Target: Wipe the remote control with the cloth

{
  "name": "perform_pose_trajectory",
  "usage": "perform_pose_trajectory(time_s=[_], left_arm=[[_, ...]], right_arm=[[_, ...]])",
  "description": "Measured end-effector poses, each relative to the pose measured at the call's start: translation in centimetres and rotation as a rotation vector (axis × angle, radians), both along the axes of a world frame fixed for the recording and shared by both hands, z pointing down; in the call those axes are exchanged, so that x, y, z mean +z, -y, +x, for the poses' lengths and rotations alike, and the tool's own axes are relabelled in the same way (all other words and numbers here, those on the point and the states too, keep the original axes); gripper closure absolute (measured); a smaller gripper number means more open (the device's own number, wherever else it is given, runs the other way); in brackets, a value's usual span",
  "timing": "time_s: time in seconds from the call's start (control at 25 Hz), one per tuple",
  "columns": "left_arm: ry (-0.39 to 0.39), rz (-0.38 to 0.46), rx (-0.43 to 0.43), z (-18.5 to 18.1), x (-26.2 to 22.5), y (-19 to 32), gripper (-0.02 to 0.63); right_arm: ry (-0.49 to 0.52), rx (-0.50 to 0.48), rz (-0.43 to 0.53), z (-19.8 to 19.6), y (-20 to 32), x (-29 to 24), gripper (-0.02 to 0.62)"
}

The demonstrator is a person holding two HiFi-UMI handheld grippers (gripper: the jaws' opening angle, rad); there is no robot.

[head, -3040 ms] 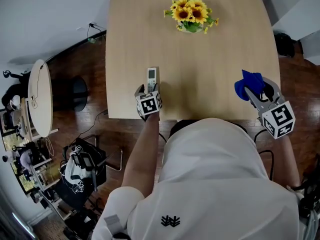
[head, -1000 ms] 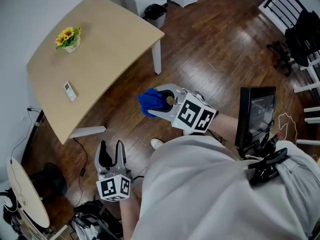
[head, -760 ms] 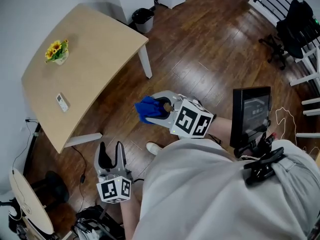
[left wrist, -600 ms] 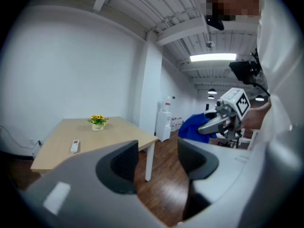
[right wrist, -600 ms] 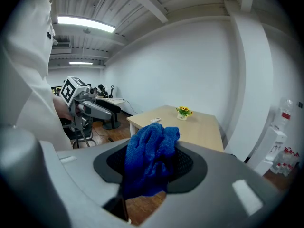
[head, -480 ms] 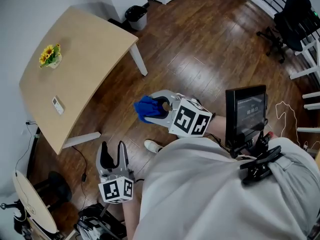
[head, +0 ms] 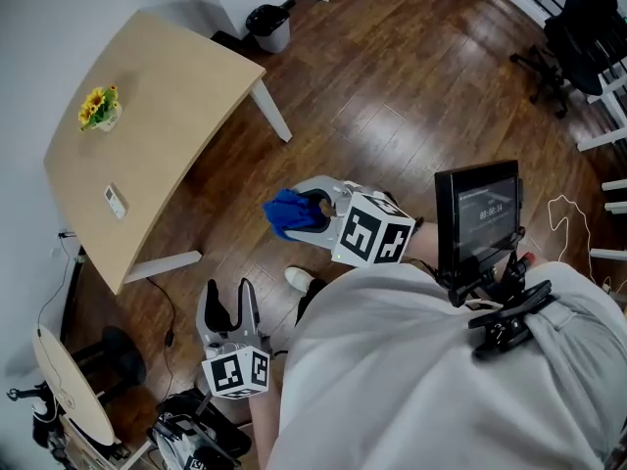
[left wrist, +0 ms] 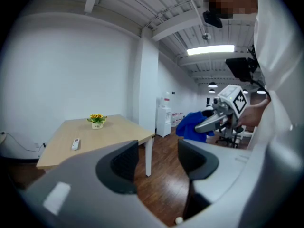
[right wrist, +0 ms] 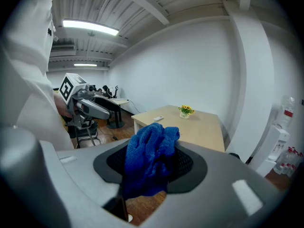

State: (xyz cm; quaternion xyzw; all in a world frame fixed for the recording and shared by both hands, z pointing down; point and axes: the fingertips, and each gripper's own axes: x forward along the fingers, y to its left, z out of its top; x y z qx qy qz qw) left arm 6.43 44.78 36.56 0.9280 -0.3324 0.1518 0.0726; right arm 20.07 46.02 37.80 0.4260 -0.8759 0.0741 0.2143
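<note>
The white remote control (head: 116,201) lies on the light wooden table (head: 167,86), far off at the upper left of the head view; it also shows small in the left gripper view as the remote (left wrist: 75,144) and in the right gripper view as the remote (right wrist: 160,118). My right gripper (head: 302,210) hangs over the wooden floor, shut on a crumpled blue cloth (head: 287,212). The cloth (right wrist: 151,158) fills the jaws of the right gripper (right wrist: 153,164). My left gripper (head: 228,309) is low beside my body, open and empty. Nothing sits between the dark pads of the left gripper (left wrist: 156,161).
A pot of yellow flowers (head: 99,107) stands on the table's far end. A black bin (head: 267,21) sits past the table's corner. A dark screen (head: 477,213) is mounted at my chest. Black chairs (head: 578,27) stand at the upper right, a round side table (head: 62,385) at lower left.
Three seconds ago both grippers were at the table's edge, the left one by the remote. I have since turned away from the table; in the last second the view shifted only slightly.
</note>
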Motion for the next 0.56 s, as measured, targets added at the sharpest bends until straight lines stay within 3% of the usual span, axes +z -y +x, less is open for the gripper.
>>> perform_pose_trajectory(time_s=[0.56], left_arm=[[0.004,-0.024,-0.053,-0.6,0.7,-2.3,0.326]], right_arm=[[-0.02,-0.062,-0.025,-0.7,-1.6,1.0,0.405]])
